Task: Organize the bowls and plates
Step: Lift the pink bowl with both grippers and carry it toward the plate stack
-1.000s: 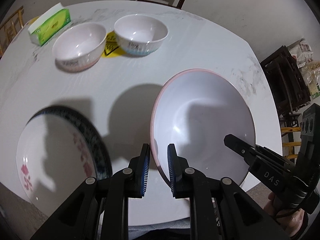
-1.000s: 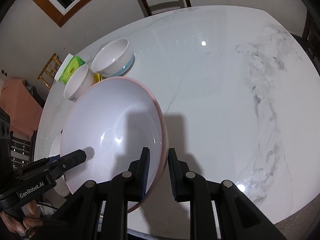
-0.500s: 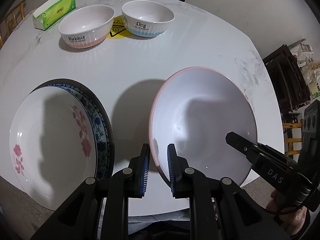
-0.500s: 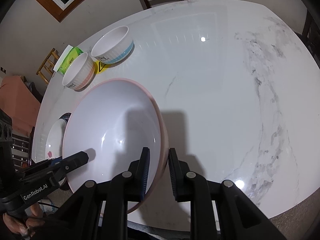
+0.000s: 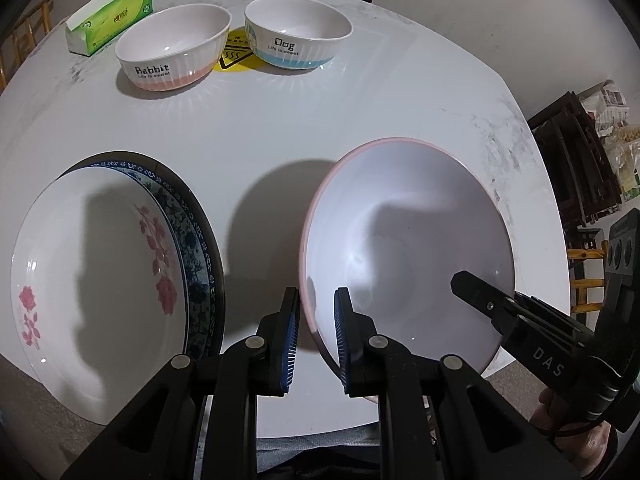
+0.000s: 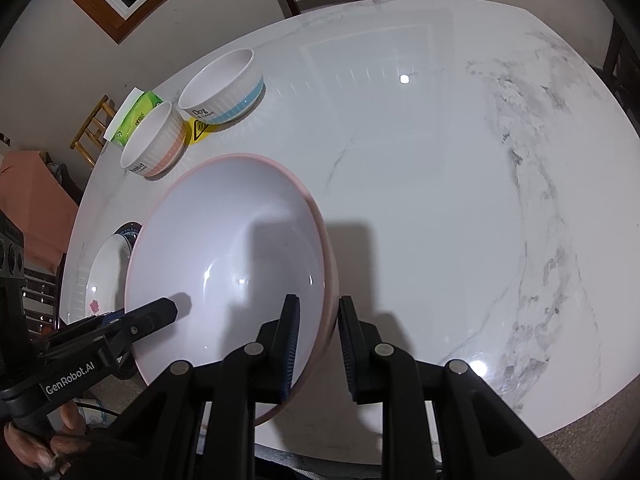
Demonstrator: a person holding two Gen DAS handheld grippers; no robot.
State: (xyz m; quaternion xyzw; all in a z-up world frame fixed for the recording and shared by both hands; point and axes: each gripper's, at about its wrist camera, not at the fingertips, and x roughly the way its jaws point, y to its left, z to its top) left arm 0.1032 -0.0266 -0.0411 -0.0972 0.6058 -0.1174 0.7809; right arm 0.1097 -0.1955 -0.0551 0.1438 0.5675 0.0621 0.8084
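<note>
Two grippers hold the pink-rimmed bowl [image 5: 408,248] by opposite sides of its rim, tilted above the white marble tabletop [image 5: 280,120]. The left gripper [image 5: 316,334] has its jaws clamped on the bowl's left rim, one blue pad inside the bowl and one outside. The right gripper [image 6: 318,344] has its inner pad on the inside of the bowl wall at the right rim, while a thin gap shows between the outer pad and the pink outside of the bowl, so whether that side presses cannot be told for sure; its jaws are nearly together around the rim. Just left of the pink-rimmed bowl, a white plate with pink flowers [image 5: 100,280] lies on top of a blue-patterned plate [image 5: 196,248], both overhanging the near edge of the tabletop. Well beyond the pink-rimmed bowl, toward the far edge, stand a small bowl marked Rabbit [image 5: 172,46] with a pink band and a small bowl marked Dog [image 5: 298,32] with a blue band, side by side, with a yellow warning sticker [image 5: 236,56] on the tabletop between them. A green tissue pack [image 5: 110,16] lies just left of the Rabbit bowl
</note>
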